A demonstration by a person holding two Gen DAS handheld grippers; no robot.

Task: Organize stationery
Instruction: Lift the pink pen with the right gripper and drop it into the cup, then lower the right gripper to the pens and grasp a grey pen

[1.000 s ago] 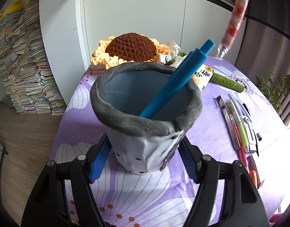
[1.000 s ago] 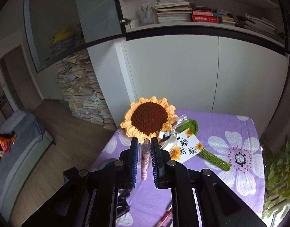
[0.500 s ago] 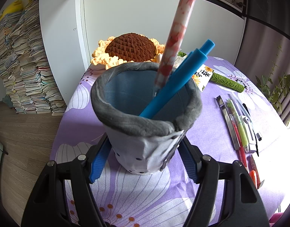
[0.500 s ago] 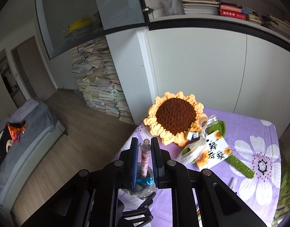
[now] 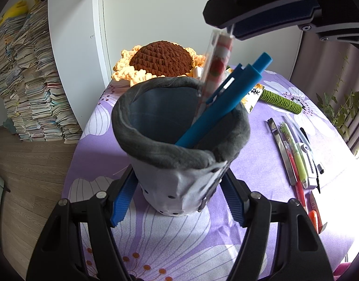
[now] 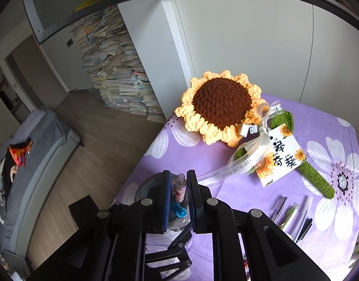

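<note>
The red-and-white patterned pen stood upper centre in the left wrist view, its lower end already inside the grey fabric pen holder, leaning against the far rim beside a blue pen. It looked light, stiff and smooth, likely to slip if held loosely; the top of the barrel, where it was pinched, seemed the sensible place to hold it, since that left the tip free to drop in. The right gripper was pressed together on that upper end, entering from the upper right of the left wrist view. The holder appeared soft and easily squashed, so it probably needed support low on its sides. The left gripper clamped it there, at lower centre. Out to the right on the purple flowered surface lay more pens and a utility knife, not yet put away. A crocheted sunflower lay behind the holder.
</note>
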